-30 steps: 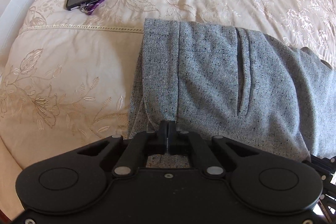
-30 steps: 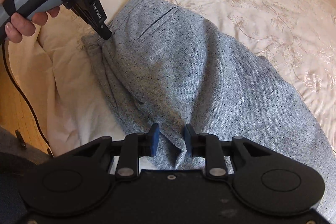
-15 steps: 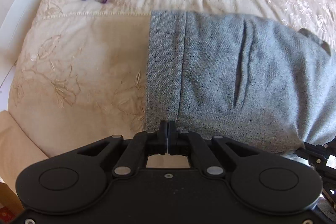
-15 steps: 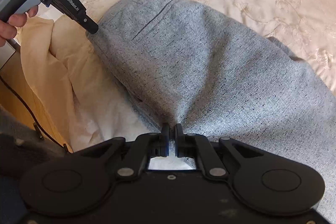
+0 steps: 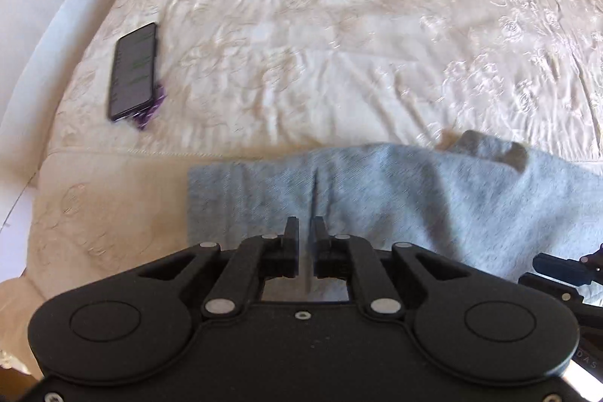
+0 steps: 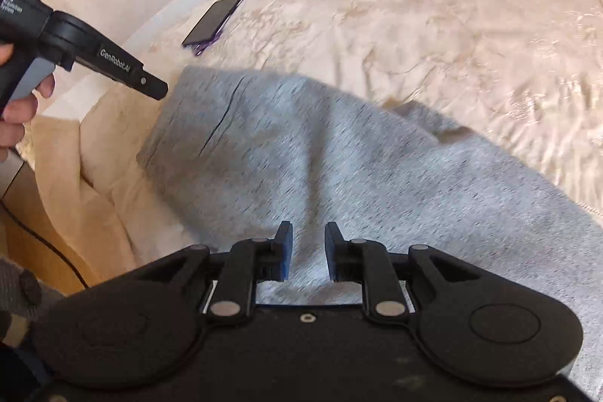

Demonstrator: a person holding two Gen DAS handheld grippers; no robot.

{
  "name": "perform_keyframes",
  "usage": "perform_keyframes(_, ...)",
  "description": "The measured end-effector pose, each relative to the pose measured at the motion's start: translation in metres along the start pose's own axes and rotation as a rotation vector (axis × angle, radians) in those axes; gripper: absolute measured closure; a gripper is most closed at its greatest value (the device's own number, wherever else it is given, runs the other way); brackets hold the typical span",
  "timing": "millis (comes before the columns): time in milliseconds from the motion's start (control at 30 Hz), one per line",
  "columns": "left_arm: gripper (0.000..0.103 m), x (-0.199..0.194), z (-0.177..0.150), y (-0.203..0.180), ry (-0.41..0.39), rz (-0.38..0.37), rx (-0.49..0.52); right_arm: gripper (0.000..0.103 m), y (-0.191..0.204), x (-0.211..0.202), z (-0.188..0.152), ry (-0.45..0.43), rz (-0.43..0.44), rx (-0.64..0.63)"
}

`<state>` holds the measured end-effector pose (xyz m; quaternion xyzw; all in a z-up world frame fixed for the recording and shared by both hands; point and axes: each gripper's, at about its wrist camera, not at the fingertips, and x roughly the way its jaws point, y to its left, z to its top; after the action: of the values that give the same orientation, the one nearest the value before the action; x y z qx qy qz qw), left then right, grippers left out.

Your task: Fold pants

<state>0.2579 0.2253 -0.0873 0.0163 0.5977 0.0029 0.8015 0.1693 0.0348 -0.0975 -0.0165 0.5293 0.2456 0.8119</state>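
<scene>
Left black claw (image 5: 305, 232) open a crack, right black claw (image 6: 308, 243) open wider; neither pinches soft grey speckled pants (image 6: 339, 176). Cloth may slump, fold goes crooked.

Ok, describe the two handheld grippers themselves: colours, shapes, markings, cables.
Both are matte black, with a broad body bearing two round discs and silver pivot screws on the linkages. The left gripper has black finger pads; the right gripper has blue ones. Seen from the right wrist view, the left unit carries white "DAS" and "GenRobot.AI" lettering and a grey trigger under a bare hand. A black cable trails below.
</scene>
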Motion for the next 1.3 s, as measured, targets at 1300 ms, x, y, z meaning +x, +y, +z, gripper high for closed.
perform_keyframes(1300, 0.089, 0.057, -0.097, -0.042, 0.12, -0.086, 0.151, 0.099, -0.081, 0.136, 0.121, 0.042, -0.097, 0.084)
